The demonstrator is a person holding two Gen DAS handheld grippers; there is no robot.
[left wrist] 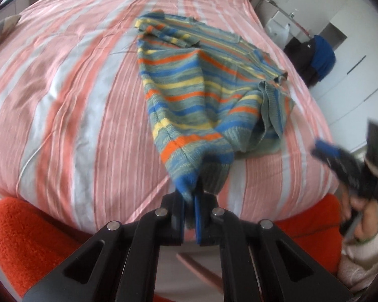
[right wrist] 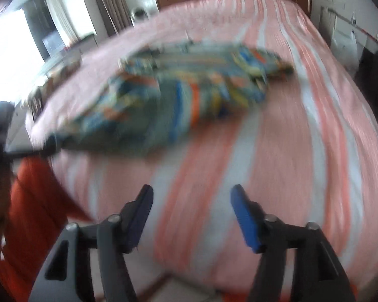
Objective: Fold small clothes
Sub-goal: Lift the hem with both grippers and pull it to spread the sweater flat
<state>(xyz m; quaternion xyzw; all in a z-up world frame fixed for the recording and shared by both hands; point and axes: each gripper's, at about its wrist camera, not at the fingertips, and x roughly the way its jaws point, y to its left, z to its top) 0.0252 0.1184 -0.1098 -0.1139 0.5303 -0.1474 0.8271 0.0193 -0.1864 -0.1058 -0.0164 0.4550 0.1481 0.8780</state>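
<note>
The striped knit sweater (left wrist: pixel 201 85) lies crumpled near the middle of the bed (left wrist: pixel 63 100), its body bunched and one part folded over toward the headboard end, while its near end trails toward the foot edge where we stand. Our left hand-held gripper (left wrist: pixel 196 201) is clamped on that near end, at the blue band, with the cloth rising off the bedspread into the closed jaws. Our right hand-held gripper (right wrist: pixel 191 216) has its jaws apart with nothing between them, hovering over bare bedspread near the foot edge, clear of the sweater; that view is blurred, so we cannot make out finer detail of the cloth from it. We judge the step in hand to be spreading the garment flat before any fold is made, so the task looks to be at an early stage. To do it well, we should bring the free gripper to a matching point on the same end, pinch just a single layer if we can, and draw both ends evenly toward the foot edge so the knit lies smooth. Pulling from one corner alone would likely twist it, and the loose knit may stretch or drag the bedspread into wrinkles.
</note>
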